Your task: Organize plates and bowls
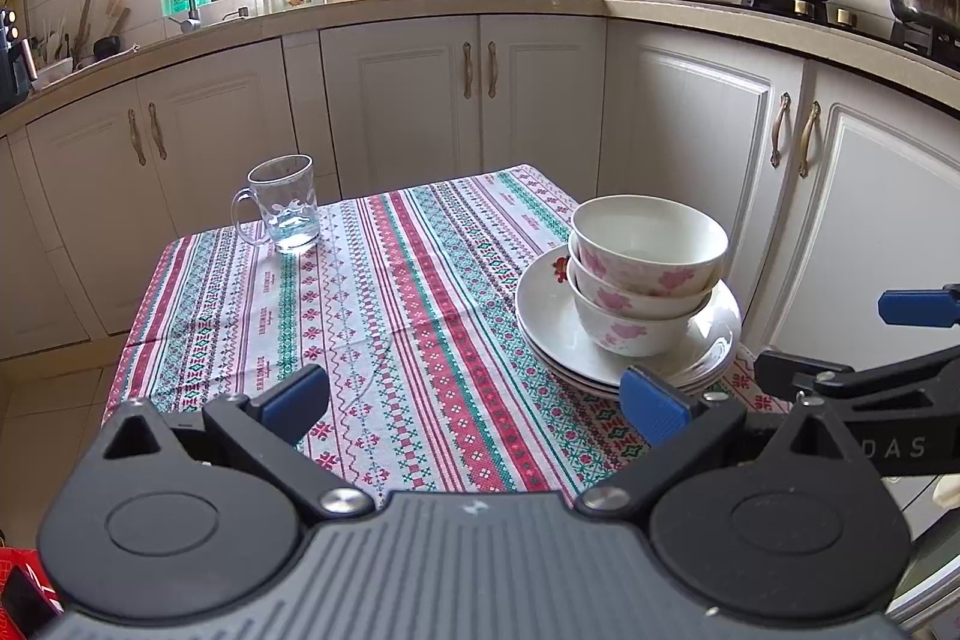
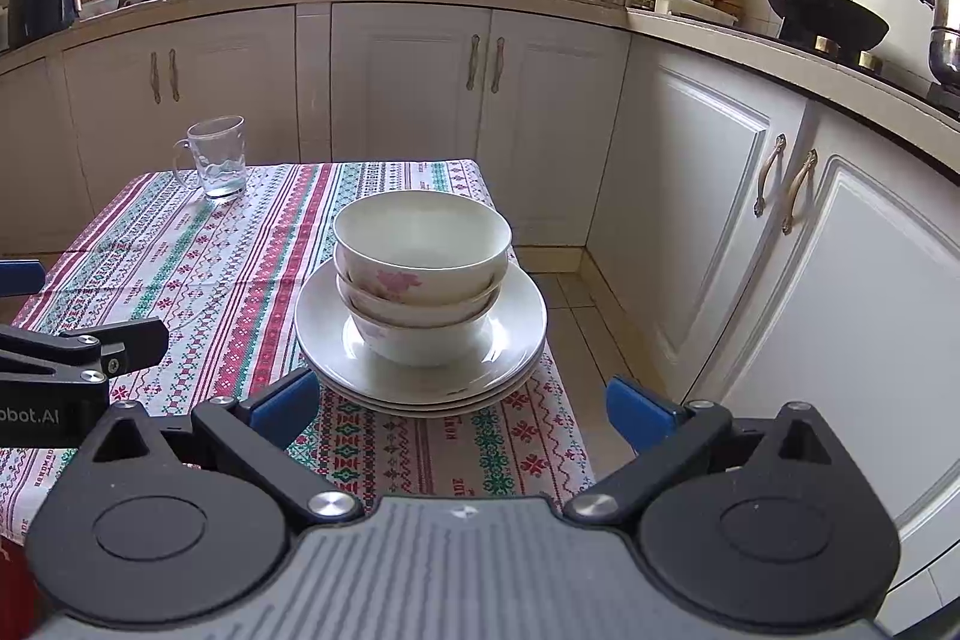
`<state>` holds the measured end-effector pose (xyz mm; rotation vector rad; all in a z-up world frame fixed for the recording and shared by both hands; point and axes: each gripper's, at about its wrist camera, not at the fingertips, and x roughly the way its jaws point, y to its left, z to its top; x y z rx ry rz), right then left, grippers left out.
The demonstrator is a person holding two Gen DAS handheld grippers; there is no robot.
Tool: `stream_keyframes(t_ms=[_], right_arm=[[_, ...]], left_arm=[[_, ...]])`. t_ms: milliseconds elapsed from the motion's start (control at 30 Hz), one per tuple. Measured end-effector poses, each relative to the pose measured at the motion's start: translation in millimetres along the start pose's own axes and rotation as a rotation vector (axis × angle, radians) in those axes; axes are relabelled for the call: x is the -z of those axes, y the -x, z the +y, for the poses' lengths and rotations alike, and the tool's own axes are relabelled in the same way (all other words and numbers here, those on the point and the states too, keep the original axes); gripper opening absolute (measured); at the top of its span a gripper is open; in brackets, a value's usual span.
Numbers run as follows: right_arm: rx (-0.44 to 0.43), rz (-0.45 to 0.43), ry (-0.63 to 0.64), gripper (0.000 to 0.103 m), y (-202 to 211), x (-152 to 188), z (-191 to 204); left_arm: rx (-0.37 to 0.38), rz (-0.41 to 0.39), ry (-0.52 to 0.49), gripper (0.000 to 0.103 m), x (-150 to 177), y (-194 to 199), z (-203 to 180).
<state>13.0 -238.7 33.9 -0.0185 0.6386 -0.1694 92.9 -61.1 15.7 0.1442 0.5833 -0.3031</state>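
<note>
Bowls (image 2: 420, 274) sit nested on stacked plates (image 2: 516, 340) at the surface's right edge, saving space. Left tool (image 1: 474, 400) and right tool (image 2: 462, 412) are spread wide, empty.

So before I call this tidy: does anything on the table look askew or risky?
The plates under the bowls sit at the table's right edge, seeming to overhang it. The bowls nest slightly unevenly. No spills show.

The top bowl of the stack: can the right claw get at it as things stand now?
Probably yes. The right claw is open, faces the top bowl straight on, and nothing stands between them; the glass mug is far off to the side.
</note>
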Motion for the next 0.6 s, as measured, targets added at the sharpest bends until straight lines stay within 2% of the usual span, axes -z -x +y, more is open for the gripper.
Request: stream_keyframes(t_ms=[600], right_arm=[[0.010,-0.004,0.000,0.103,2.5,0.5,-2.6]], left_arm=[[0.000,-0.002,-0.005,0.102,-0.3,-0.1,-2.8]])
